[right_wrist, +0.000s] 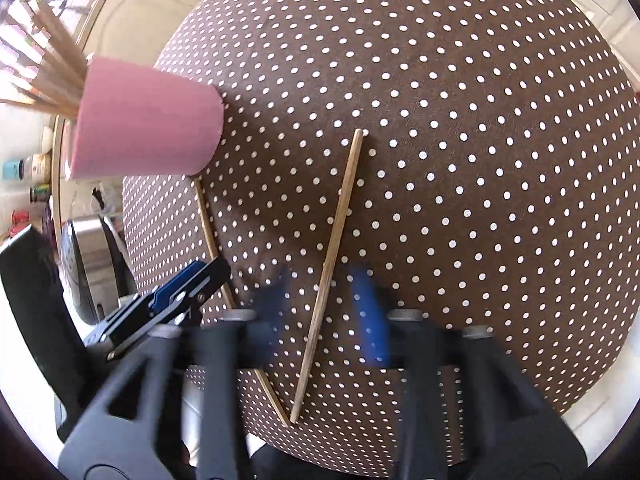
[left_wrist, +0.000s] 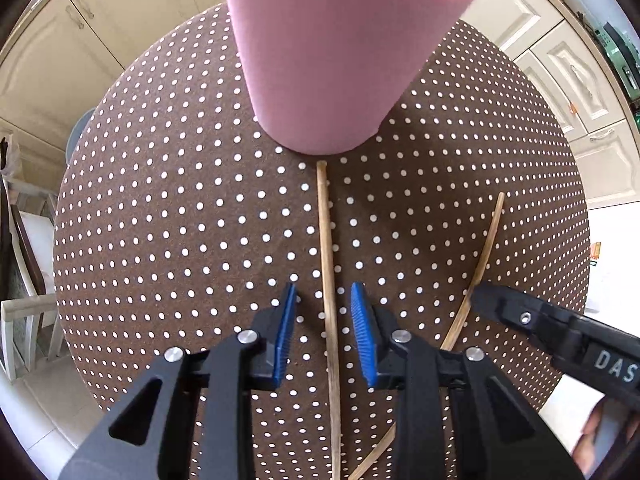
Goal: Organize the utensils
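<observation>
Left wrist view: your left tongs [left_wrist: 323, 322] straddle one thin wooden chopstick [left_wrist: 328, 280] flat on the polka-dot bench [left_wrist: 160, 200], open, not pinching. Right tongs [right_wrist: 325, 312] gape over another chopstick [right_wrist: 334, 248], ready for the pink ribbed cup [right_wrist: 148, 120].

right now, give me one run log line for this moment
left gripper open astride chopstick | right gripper open astride second chopstick | both sticks flat on table | pink cup holds others

White letters "DAS" stand on the right tongs [left_wrist: 486, 300].
</observation>
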Available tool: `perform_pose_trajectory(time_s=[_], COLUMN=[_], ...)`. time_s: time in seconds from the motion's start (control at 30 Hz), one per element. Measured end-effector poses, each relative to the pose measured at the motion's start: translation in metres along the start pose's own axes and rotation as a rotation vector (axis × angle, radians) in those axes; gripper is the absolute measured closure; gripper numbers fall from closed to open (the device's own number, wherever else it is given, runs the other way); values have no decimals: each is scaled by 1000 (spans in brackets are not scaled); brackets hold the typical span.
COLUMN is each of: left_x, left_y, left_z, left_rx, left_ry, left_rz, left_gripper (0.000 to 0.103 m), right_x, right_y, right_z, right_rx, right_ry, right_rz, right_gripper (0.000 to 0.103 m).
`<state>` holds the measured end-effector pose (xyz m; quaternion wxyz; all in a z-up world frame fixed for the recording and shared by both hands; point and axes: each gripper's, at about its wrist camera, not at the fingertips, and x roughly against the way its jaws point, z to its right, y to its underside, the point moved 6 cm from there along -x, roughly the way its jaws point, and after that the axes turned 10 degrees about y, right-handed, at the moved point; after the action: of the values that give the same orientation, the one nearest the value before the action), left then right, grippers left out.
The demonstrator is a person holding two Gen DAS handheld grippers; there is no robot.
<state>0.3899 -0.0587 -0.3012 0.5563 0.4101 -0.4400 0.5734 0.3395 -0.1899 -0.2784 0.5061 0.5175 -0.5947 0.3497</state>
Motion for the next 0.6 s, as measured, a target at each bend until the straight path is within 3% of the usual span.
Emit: perform_pose_trajectory(time_s=[0.07,0.1,0.13,0.2,0.37,0.5,0.6], left_x=[0,0,0,-1,-1,-1,0], left_y=[-1,-1,-1,-1,-3,-5,-3], left_z=[-2,-3,-3,-5,-11,-13,-12], left_rx=[-2,-4,-5,-7,-3,1,-14], left_ry=[-1,-2,-1,-5,-54,-67,-84], left_rz=[-3,-4,-4,-3,3,4,20], left_gripper=[75,75,75,76,96,96,96], right_x=[-4,-5,-6,-8,-16,-25,-30], right_y=[1,-3,-4,-7,-12,-8,-1], right_z=[-6,-6,-9,-15,-42,-63,-74], right_rx=[9,14,23,39,108,183,245], right_ry=[24,36,45,91,204,289,365], right_rz=[-3,0,8,18,19,40,83], right_gripper=[57,59,69,71,74,75,90])
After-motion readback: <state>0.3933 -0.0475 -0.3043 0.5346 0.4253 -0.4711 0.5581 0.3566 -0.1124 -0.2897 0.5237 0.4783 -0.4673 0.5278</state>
